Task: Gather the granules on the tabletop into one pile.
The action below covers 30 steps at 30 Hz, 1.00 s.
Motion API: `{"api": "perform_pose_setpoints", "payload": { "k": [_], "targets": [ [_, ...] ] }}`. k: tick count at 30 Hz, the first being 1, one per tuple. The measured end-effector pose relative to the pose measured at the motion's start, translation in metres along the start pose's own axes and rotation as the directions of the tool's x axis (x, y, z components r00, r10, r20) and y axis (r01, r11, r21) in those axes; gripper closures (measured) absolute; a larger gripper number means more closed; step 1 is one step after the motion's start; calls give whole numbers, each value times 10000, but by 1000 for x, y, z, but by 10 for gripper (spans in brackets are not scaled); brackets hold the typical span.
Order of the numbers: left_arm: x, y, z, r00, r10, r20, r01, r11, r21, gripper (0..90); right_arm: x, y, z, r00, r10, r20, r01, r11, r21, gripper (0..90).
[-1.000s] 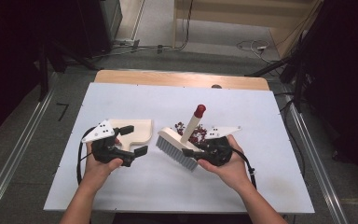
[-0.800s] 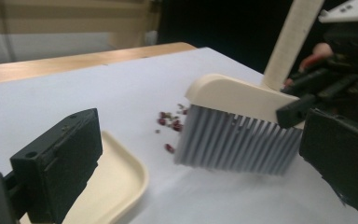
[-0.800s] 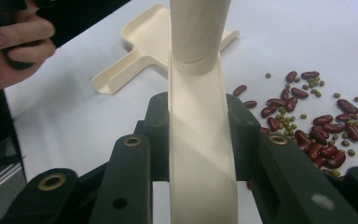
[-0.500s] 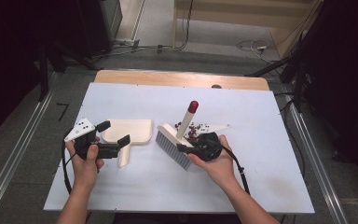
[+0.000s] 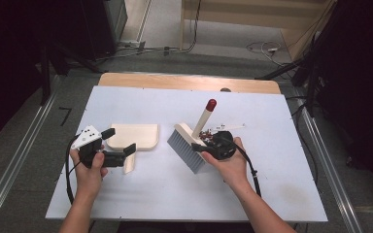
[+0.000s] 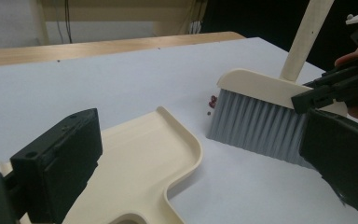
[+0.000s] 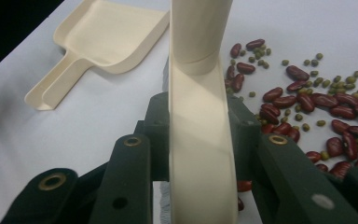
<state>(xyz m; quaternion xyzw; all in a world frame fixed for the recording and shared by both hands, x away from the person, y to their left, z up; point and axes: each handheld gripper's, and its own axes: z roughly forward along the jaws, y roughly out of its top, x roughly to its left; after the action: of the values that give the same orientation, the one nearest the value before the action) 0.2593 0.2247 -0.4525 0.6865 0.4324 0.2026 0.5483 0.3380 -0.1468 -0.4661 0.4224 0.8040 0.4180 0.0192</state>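
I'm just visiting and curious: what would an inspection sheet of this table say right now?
Surface: white table, wooden strip along its far edge.
Job's things: cream dustpan lying flat; hand brush, bristles on the table; red beans and green beans scattered beside the brush.
Clutter: nothing seen.
Grippers: left gripper has just been opening, jaws either side of the dustpan's handle, not pressing it; right gripper shut on the brush's handle.
Cables: a black cable loops from the left gripper; another trails from the right; more lie on the floor beyond.
Surroundings: metal rails beside the table, dark equipment behind.
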Motion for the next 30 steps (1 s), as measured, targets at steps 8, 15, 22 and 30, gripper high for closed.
{"api": "perform_pose_setpoints", "payload": {
  "k": [8, 15, 22, 30],
  "targets": [
    [-2, -2, 3, 9998, 1, -189, 1, 10000, 76, 0, -14, 1, -8, 9983, 416, 407, -410, 9990, -150, 660],
    [0, -2, 2, 9998, -67, -210, 67, 10000, 7, 0, -29, 0, -16, 9927, 1031, 627, -1016, 9945, -273, 660],
    [0, -2, 1, 9997, -88, -247, 88, 10000, 4, 0, -38, 0, -23, 9876, 1331, 830, -1302, 9907, -399, 660],
    [0, 0, -1, 9996, -232, -188, 229, 9996, -160, 0, -28, 3, -32, 9928, 1085, 511, -1043, 9915, -781, 660]
  ]
}}
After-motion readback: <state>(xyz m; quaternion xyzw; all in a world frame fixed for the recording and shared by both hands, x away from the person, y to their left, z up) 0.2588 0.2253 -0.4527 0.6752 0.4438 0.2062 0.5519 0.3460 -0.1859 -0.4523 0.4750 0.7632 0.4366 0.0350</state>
